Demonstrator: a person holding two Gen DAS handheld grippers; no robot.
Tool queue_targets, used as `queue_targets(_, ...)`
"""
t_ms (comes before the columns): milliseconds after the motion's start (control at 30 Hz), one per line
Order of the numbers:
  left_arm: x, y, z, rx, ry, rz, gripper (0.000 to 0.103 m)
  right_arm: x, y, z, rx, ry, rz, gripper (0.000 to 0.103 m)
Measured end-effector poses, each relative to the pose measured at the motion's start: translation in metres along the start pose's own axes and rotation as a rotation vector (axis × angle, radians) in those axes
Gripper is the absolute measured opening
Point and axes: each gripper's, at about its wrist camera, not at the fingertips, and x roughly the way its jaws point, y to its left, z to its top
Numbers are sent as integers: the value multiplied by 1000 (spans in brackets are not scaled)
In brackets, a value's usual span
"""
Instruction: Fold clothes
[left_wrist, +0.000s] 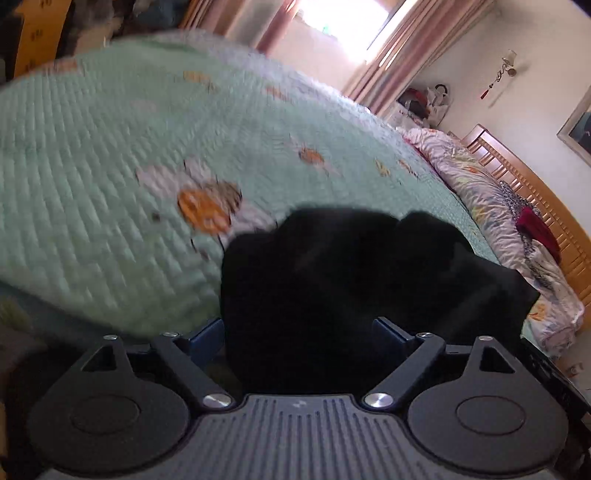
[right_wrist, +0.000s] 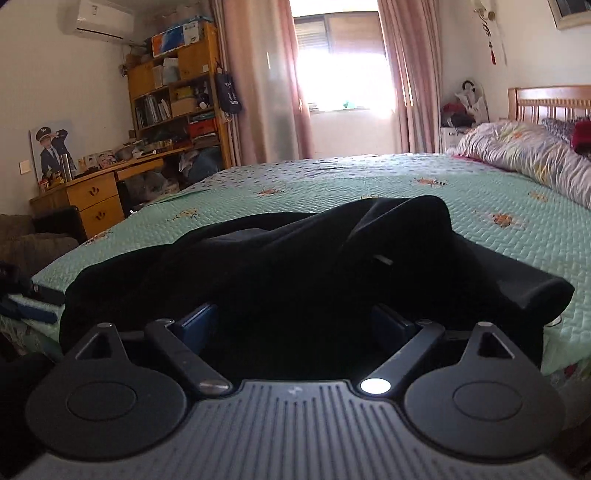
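Left hand-held gripper (left_wrist: 299, 328) and right hand-held gripper (right_wrist: 295, 321), both released, jaws spread wide. Black garment (right_wrist: 314, 266) lies bunched on bed (right_wrist: 332, 177), near edge; folding looks unfinished.

Window (right_wrist: 343, 70) glare, left view blurred, edges warped.

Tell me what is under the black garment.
The black garment lies crumpled on the green quilted bedspread, which shows all around it. Whatever lies directly beneath its folds is covered, so anything else under there cannot be seen.
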Motion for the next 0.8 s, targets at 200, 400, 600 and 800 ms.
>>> queue_targets(200, 35, 3, 12, -105, 25, -54, 90, 21, -3, 7, 123, 64, 92, 90)
queue_targets(400, 61, -23, 34, -36, 47, -99, 70, 38, -15, 0, 321, 109, 163, 90)
queue_targets(600, 76, -31, 29, -41, 56, -63, 91, 40, -8, -1, 334, 107, 196, 91)
queue_targets(800, 75, -31, 30, -42, 5, -39, 20, 48, 0, 7, 262, 113, 182, 82)
